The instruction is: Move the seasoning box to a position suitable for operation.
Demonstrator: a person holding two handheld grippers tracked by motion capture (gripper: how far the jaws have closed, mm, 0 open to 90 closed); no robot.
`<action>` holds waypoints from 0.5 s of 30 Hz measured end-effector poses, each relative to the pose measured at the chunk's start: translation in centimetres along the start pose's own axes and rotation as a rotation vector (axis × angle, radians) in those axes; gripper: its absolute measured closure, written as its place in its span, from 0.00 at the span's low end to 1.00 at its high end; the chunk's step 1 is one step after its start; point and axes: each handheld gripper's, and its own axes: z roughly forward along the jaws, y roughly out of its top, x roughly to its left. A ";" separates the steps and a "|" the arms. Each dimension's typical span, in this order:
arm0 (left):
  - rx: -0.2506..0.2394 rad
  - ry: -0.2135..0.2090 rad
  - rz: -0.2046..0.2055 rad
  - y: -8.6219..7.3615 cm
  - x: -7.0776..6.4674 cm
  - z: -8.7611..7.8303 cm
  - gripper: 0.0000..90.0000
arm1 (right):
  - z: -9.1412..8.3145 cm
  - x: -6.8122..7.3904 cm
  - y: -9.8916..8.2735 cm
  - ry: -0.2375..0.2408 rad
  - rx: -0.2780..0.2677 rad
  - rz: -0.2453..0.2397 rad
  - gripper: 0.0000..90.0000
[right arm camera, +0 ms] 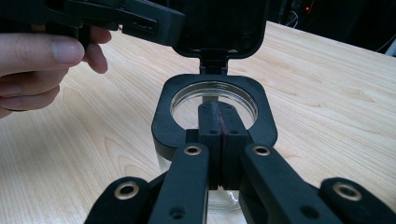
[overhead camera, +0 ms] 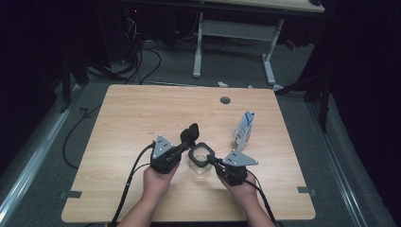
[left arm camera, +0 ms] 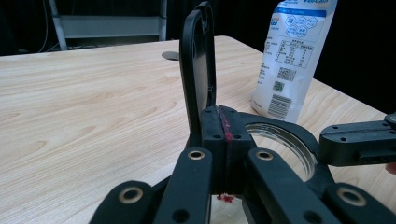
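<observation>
Nearest the camera in the high view are the person's two forearms, coming in over the near edge of the worktop (overhead camera: 118, 118), each hand carrying a gripper. Between them, a little in from the middle of that near edge, stands the clear jar (overhead camera: 200, 166) with its black square collar (right arm camera: 212, 114) around the mouth. Its hinged black lid (left arm camera: 198, 65) stands swung up, nearly upright, on the far side of the collar from the right gripper.

The left gripper (overhead camera: 185, 144) has its jaws together, pinched on the lower edge of the lid close to the hinge; in the left gripper view the lid rises straight up from the closed tips, edge-on. The right gripper (overhead camera: 211, 159) also has its jaws together, and in its own view they seem to be clamped on the near rim of the collar, though the tips hide the exact contact.

So the hinge line runs crosswise between the two grippers, with the lid's long face standing above it. Any further swing of the lid would, I judge, pivot about that line, the left gripper steering and the right one steadying the jar.

Beyond the jar, toward the right edge of the worktop, a white-and-blue pouch (overhead camera: 244, 130) stands upright, near but apart. A round cable hole (overhead camera: 225, 100) sits by the far edge.
</observation>
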 end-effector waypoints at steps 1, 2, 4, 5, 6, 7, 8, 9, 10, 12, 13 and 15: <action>0.000 -0.001 -0.001 0.0 0.0 0.0 1.00 | 0.0 0.0 0.0 0.000 0.001 0.001 1.00; 0.001 -0.001 -0.001 0.0 0.0 0.0 1.00 | 0.0 0.0 0.0 -0.001 0.001 0.001 1.00; 0.001 0.001 0.000 0.0 0.0 0.0 1.00 | 0.0 0.0 0.0 -0.001 0.000 -0.001 1.00; 0.003 0.001 0.000 0.0 0.0 0.0 1.00 | 0.0 0.0 0.0 -0.002 0.001 -0.001 1.00; 0.003 0.001 0.000 0.0 0.0 0.0 1.00 | 0.0 0.0 0.0 -0.002 0.001 -0.001 1.00; 0.005 0.001 -0.001 0.0 0.0 -0.1 1.00 | 0.0 0.0 0.0 -0.002 0.000 -0.004 1.00; 0.012 0.001 0.005 0.0 0.0 -0.2 1.00 | 0.0 0.0 0.0 -0.001 0.000 -0.004 1.00; 0.012 -0.006 0.007 -0.1 -0.1 -0.3 0.99 | 0.0 0.0 0.0 -0.001 0.001 -0.002 1.00; 0.011 -0.014 0.012 -0.1 -0.2 -0.4 0.98 | 0.0 0.0 0.0 -0.001 0.001 -0.002 0.99; 0.018 -0.015 0.035 -0.3 -0.4 -0.8 0.97 | 0.0 0.1 0.1 -0.006 0.005 -0.008 0.96; 0.018 -0.015 0.035 -0.3 -0.4 -0.8 0.97 | -0.1 0.1 0.1 -0.016 0.005 -0.015 0.95; 0.025 -0.014 0.046 -0.6 -0.4 -1.0 0.95 | -0.3 -0.1 0.2 -0.010 -0.002 0.000 0.93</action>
